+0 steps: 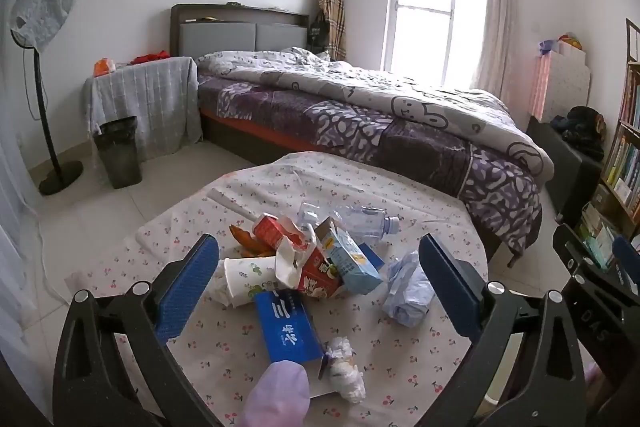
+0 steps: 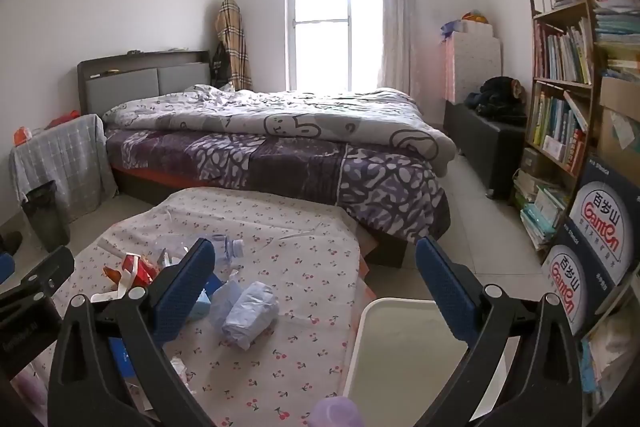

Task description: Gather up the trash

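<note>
left gripper [image 1: 318,279]: jaws wide, nothing held, hovering over the table [image 1: 400,379]. right gripper [image 2: 314,287]: jaws wide, empty, at the table's 3 o'clock edge, over a white bin [image 2: 362,339].

trash, near to far, left view:
- tissue wad [image 1: 345,369], 6 o'clock, touching the blue box [image 1: 289,329].
- paper cup [image 1: 246,277] on its side, 9 o'clock.
- crumpled blue wrap [image 1: 408,287], 3 o'clock, apart from the heap.
- red carton [image 1: 316,273] and light blue carton [image 1: 348,259], centre, leaning together.
- orange wrapper [image 1: 250,243], 10 o'clock.
- clear bottle [image 1: 360,219], 12 o'clock, lying flat.
- dark bin [image 1: 119,151] on the floor, well beyond.

step, judged: the start; nothing is gripped yet. next move, judged: lower one gripper over a single loose item, probably the wrap or wad, close, carry to a bin.
</note>
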